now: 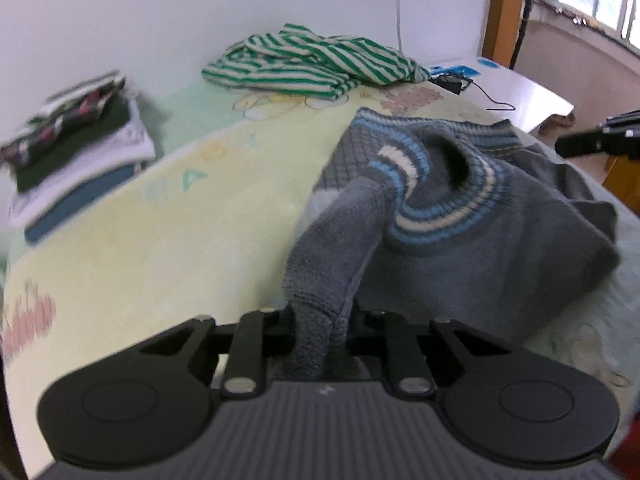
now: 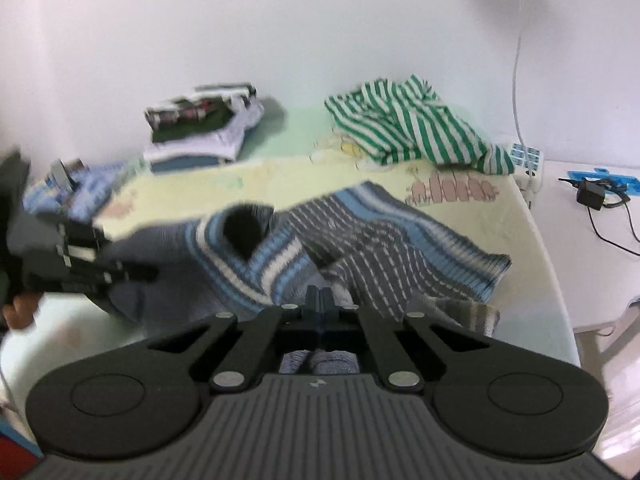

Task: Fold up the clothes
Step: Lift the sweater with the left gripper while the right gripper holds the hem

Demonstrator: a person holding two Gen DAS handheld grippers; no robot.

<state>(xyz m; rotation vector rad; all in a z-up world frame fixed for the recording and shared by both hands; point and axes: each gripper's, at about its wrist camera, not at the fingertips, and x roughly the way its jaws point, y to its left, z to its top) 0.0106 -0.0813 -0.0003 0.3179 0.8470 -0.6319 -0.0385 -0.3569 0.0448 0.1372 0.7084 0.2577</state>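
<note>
Both claws are pinching the grey knitted sweater with blue and cream striped trim [image 1: 460, 240] — your left claw [image 1: 320, 320] clamps a bunched grey fold, your right claw [image 2: 320, 300] bites its striped part. It hangs crumpled between them over the bed's near edge, stretched claw to claw. Open yellow sheet [image 1: 160, 240] lies behind — room to spread it.

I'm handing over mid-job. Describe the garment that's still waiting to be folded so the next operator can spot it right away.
Start at the bed with the pale yellow cartoon sheet and look to its far edge by the white wall. The crumpled green-and-white striped garment lies there, right of the folded stack. It is the only loose piece with bold green stripes; the grey knit sweater nearer the cameras has blue and cream bands and is held by both claws.
</note>
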